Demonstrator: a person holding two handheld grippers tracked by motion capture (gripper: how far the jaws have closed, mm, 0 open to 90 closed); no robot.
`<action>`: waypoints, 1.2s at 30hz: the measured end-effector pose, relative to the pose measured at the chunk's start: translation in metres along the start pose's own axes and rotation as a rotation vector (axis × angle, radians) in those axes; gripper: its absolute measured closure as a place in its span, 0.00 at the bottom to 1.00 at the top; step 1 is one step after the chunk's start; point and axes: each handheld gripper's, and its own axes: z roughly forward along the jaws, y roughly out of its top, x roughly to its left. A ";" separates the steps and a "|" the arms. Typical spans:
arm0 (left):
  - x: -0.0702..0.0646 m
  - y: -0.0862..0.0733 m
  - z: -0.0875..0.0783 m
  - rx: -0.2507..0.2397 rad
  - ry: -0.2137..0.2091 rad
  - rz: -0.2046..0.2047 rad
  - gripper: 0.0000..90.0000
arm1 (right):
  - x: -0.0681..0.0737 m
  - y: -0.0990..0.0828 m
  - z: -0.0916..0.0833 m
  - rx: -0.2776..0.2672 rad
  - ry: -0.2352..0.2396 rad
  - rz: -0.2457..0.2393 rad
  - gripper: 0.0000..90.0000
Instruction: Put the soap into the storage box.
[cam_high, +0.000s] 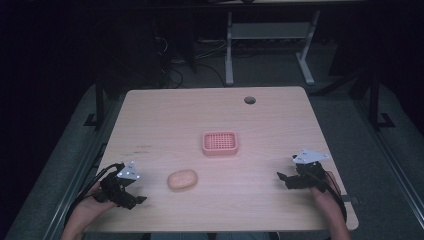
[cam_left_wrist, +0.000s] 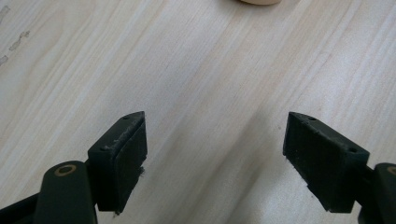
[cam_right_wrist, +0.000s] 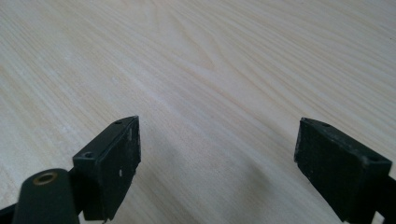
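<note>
Soap (cam_high: 182, 179) lies near front of table (cam_high: 270, 130), just right of left gripper (cam_high: 131, 199), short of pink dish (cam_high: 220, 143). Smooth peach oval, likely hard, light, slippery: grip across short sides, gently. Dish plastic, rectangular, grid-topped. Table pale wood grain. Right gripper (cam_high: 283, 178) well apart at right. Both jaws wide, empty

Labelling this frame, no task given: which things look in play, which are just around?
Likely in play:
soap bar
pink slotted tray
left tongs, open
right tongs, open

Just around:
table
hole in the tabletop
desk frame behind
</note>
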 end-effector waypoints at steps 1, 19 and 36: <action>0.000 0.000 0.000 0.001 0.000 0.004 0.24 | 0.000 0.000 0.000 0.001 0.000 -0.001 0.15; -0.003 0.002 -0.002 -0.009 0.001 0.020 0.24 | 0.004 0.002 0.000 -0.001 0.004 -0.005 0.15; -0.010 0.016 0.005 0.003 0.005 0.050 0.24 | 0.005 0.003 -0.001 -0.005 0.005 -0.006 0.15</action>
